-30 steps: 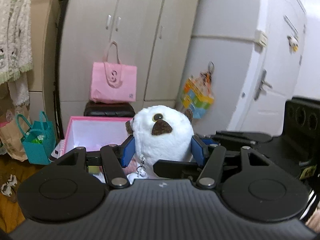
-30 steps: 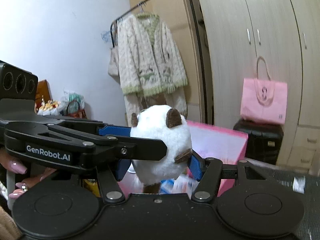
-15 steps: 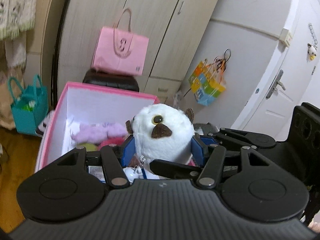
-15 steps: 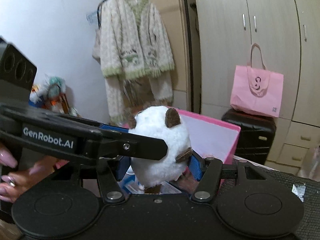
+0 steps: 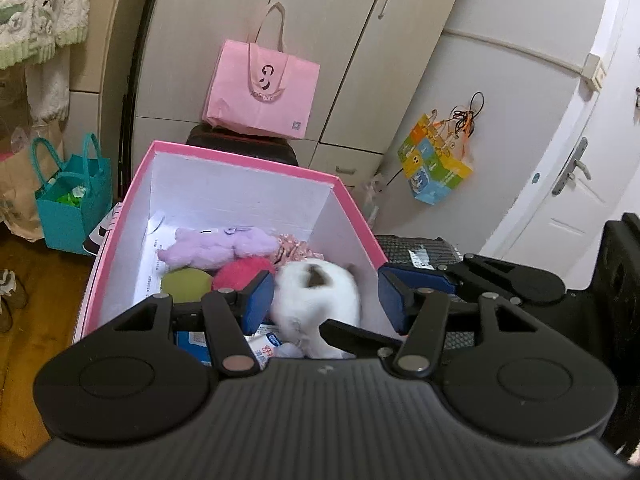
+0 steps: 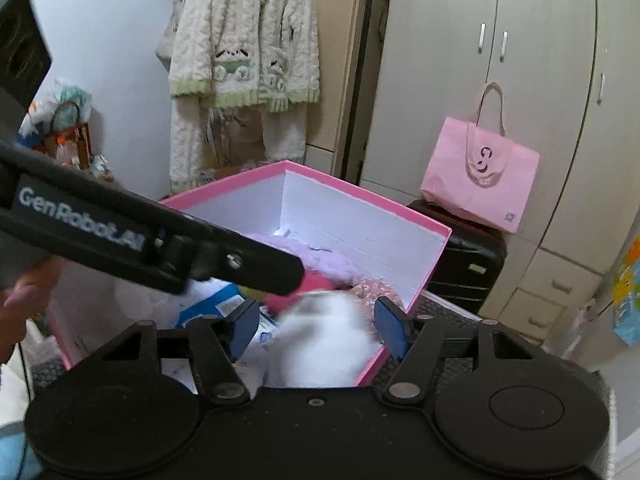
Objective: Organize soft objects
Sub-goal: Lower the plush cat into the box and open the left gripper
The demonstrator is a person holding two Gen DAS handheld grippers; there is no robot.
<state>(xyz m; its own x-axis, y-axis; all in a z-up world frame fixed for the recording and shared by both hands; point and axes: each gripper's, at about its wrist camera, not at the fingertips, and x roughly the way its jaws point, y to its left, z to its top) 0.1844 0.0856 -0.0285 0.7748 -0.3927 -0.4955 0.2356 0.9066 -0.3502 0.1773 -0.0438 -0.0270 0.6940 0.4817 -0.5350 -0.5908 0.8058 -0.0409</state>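
The white plush toy with brown ears (image 5: 316, 296) is blurred, free of both grippers, and drops into the pink box (image 5: 352, 204). It also shows blurred in the right wrist view (image 6: 324, 340) over the box (image 6: 432, 236). My left gripper (image 5: 326, 300) is open above the box's near right corner. My right gripper (image 6: 316, 326) is open above the box too. In the box lie a purple plush (image 5: 220, 246), a pink ball (image 5: 244, 274) and a green ball (image 5: 186, 284). The left gripper's finger (image 6: 240, 260) crosses the right wrist view.
A pink tote bag (image 5: 262, 88) sits on a dark suitcase (image 6: 468, 264) behind the box, before the wardrobe (image 5: 320, 20). A teal bag (image 5: 74, 200) stands on the wooden floor at left. A knitted cardigan (image 6: 244, 48) hangs at the back. A door (image 5: 576, 184) is at right.
Both grippers tilted down over the pink box and opened. The white plush, held between them before, has been let go and is falling into the box.
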